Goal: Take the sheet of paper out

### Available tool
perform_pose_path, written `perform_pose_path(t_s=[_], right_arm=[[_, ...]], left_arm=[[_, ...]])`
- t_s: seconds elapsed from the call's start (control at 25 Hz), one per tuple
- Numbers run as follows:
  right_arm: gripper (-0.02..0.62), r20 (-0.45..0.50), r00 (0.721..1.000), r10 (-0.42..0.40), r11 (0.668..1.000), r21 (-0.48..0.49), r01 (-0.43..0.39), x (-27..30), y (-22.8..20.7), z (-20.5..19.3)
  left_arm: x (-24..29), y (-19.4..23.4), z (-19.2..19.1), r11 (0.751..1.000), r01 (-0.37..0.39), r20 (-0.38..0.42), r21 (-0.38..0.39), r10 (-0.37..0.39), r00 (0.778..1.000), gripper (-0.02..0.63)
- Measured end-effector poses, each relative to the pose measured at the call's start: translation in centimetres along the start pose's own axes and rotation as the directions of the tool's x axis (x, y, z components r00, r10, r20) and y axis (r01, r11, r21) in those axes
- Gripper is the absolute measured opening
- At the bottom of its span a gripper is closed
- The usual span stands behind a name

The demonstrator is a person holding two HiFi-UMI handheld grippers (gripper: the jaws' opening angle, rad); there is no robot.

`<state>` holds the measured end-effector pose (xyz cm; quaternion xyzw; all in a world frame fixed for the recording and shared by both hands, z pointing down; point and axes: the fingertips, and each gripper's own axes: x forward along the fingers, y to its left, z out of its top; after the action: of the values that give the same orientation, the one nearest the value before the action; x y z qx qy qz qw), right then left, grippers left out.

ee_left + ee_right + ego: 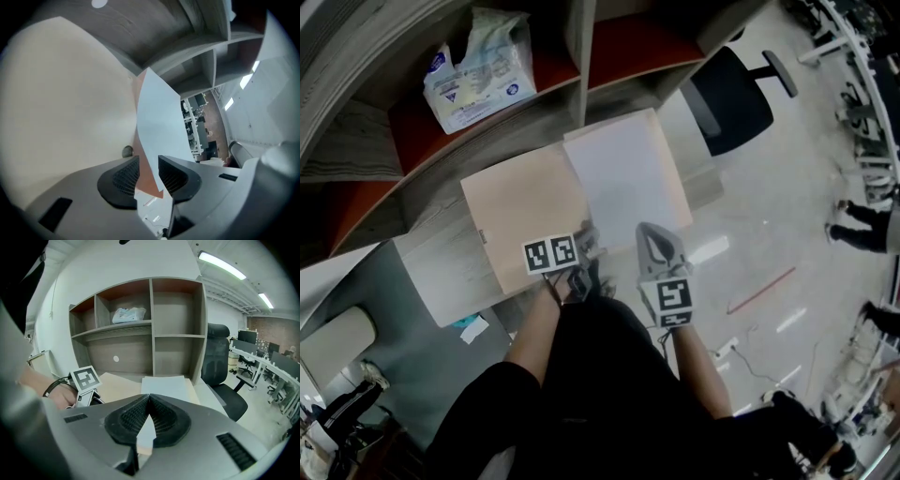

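Observation:
A tan folder (525,211) lies open on the desk. A white sheet of paper (623,173) rests on its right half. My left gripper (589,236) is at the folder's near edge by the fold. In the left gripper view its jaws (149,166) stand apart, open. The sheet's edge (159,122) and an orange-tan part of the folder (149,180) run between the pads without being pressed. My right gripper (649,231) sits at the sheet's near edge, shut. In the right gripper view the white of the sheet (164,385) reaches into its closed jaws (149,401).
Behind the grey desk (441,272) stands a shelf unit (581,37) with a white plastic packet (483,66) in one compartment. A black office chair (731,94) is to the right of the desk. People stand at the far right (862,230).

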<state>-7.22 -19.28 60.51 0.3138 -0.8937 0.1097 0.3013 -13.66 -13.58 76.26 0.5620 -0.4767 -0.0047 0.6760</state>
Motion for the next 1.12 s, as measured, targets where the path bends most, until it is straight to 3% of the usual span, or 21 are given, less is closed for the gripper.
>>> perform_pose_path(t_s=[0.12, 0.52, 0.6, 0.72, 0.8, 0.92, 1.12], right_arm=[[0.017, -0.003, 1.0, 0.003, 1.0, 0.006, -0.003, 0.4, -0.4, 0.2], [0.017, -0.007, 1.0, -0.031, 0.999, 0.024, 0.031, 1.0, -2.5, 1.0], [0.017, -0.008, 0.999, -0.038, 0.999, 0.029, 0.038, 1.0, -2.8, 1.1], [0.017, -0.01, 0.999, -0.046, 0.998, 0.038, 0.046, 1.1, -3.3, 1.2], [0.017, -0.011, 0.999, -0.05, 0.998, 0.043, 0.05, 1.2, -3.5, 1.4], [0.017, -0.011, 0.998, -0.055, 0.997, 0.049, 0.056, 1.5, -3.7, 1.7], [0.017, -0.014, 0.997, -0.071, 0.996, 0.058, 0.072, 2.3, -4.1, 2.0]], left_arm=[[0.7, -0.2, 0.1, 0.992, 0.061, -0.006, -0.111, -0.062, 0.998, 0.19], [2.7, -0.1, -0.6, 0.976, 0.08, -0.07, -0.203, -0.096, 0.993, 0.199], [2.8, -0.3, -0.7, 0.979, 0.078, -0.087, -0.187, -0.096, 0.992, 0.191], [2.7, -0.9, -0.6, 0.984, 0.092, -0.098, -0.156, -0.108, 0.989, 0.093], [2.7, -1.1, -0.3, 0.987, 0.094, -0.101, -0.131, -0.108, 0.989, 0.066], [2.6, -1.5, -0.3, 0.993, 0.091, -0.129, -0.07, -0.099, 0.987, 0.06], [2.7, -1.9, -0.8, 0.992, 0.087, -0.197, 0.096, -0.067, 0.978, 0.052]])
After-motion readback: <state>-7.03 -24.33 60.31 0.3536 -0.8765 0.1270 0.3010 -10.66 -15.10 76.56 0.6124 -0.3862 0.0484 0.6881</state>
